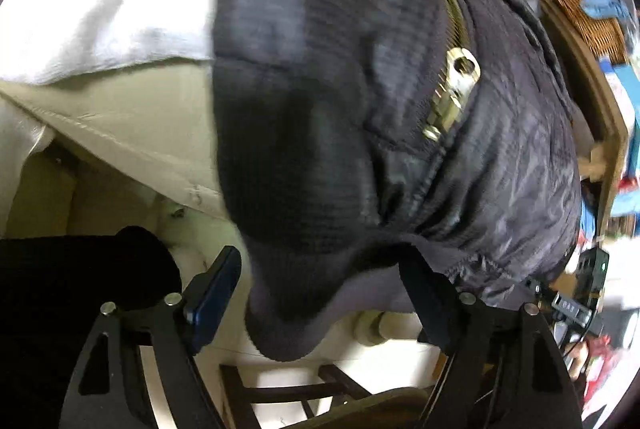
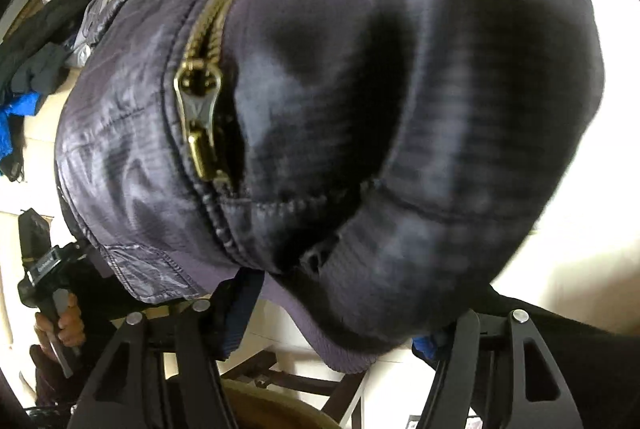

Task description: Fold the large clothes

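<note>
A dark padded jacket (image 1: 360,109) fills most of both wrist views and blocks nearly everything behind it. In the left wrist view, its bunched hem is seen between the fingers of the left claw (image 1: 320,289); the blue-padded left finger stands clear of the cloth, so this claw appears released, though blur makes contact at the right finger hard to judge. A brass zipper pull (image 1: 456,85) is seen on the jacket front. White cloth (image 1: 100,9) lies behind, and a dark wooden chair frame (image 1: 280,393) is seen below. In the right wrist view, the jacket hem drapes between the fingers of the right claw (image 2: 332,321); whether it is clenched cannot be told. At the left edge, a hand (image 2: 66,325) is seen gripping the other claw's handle.
</note>
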Tool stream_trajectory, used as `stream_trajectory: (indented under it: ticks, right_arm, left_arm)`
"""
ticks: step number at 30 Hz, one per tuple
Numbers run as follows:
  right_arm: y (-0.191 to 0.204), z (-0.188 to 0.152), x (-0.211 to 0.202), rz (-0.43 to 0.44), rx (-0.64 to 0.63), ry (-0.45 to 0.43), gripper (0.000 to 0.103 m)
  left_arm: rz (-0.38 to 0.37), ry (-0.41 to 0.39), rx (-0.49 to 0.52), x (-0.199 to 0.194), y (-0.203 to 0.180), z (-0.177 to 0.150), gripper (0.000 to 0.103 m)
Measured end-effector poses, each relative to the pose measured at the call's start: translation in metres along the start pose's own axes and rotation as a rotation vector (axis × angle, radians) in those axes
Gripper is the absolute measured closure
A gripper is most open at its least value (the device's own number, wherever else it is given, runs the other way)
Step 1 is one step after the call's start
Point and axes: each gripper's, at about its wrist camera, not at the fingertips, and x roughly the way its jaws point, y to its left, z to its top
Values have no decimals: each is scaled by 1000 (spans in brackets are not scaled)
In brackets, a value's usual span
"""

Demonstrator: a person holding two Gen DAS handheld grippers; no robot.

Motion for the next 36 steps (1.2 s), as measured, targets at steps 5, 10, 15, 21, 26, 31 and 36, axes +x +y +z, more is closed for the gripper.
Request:
stream_trajectory:
  ticks: [5, 10, 15, 21, 26, 31, 36]
  right_arm:
    - [10, -10, -22, -1, -50, -59, 81]
    - [28, -28, -72, 24, -115, -146, 85]
    - [49, -31, -144, 145, -202, -296, 85]
    - [70, 14, -205, 285, -194, -520, 85]
    - [77, 83, -247, 294, -161, -699, 85]
    - [65, 183, -267, 299, -61, -827, 87]
    - [43, 293, -252, 315, 50, -854, 89]
  left_arm:
    - [-27, -37, 109, -17, -4, -1, 93]
    - [-117, -109, 194, -64, -17, -7, 95]
    - [-210, -221, 287, -128, -35, 3, 95]
    - [-266, -351, 378, -197, -78, 62, 94]
    - [-250, -421, 403, -212, -120, 145, 94]
    - [-217, -429, 365, -195, -152, 249, 94]
    - [-148, -380, 301, -128, -163, 354, 94]
